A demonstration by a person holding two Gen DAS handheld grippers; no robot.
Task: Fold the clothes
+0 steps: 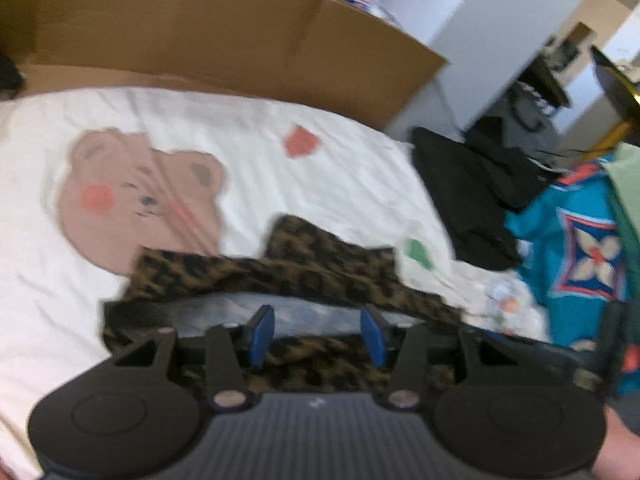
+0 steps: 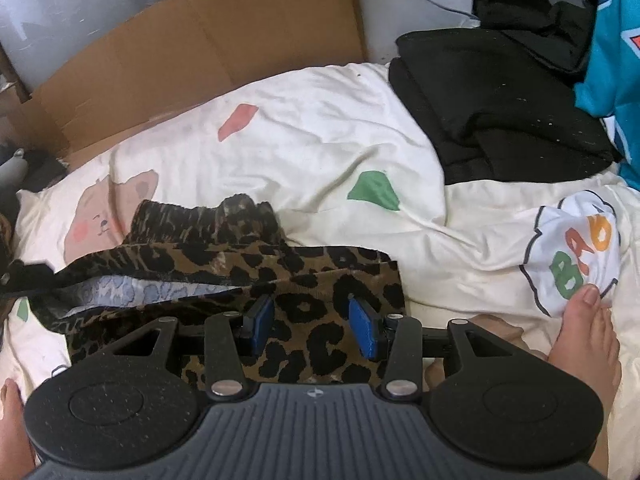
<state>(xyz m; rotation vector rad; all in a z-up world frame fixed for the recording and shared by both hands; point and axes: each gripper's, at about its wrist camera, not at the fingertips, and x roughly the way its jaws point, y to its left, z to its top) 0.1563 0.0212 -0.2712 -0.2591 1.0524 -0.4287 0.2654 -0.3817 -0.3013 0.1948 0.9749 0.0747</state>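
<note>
A leopard-print garment [image 2: 240, 268] lies crumpled on the white bedsheet [image 2: 320, 144], its pale blue inner side showing along one opening. In the right wrist view my right gripper [image 2: 311, 322] is open, its blue pads [image 2: 362, 330] just above the garment's near right part. In the blurred left wrist view the same garment [image 1: 280, 264] lies just ahead of my left gripper [image 1: 318, 330], which is open with the cloth under its blue pads [image 1: 260, 334]. Neither gripper holds cloth.
A cardboard panel [image 2: 208, 40] stands behind the bed. Folded black clothes [image 2: 500, 108] and a teal patterned garment [image 2: 616, 64] lie at the right. A small white printed garment [image 2: 576, 256] lies beside a bare foot [image 2: 588, 336]. A bear print [image 1: 136, 196] marks the sheet.
</note>
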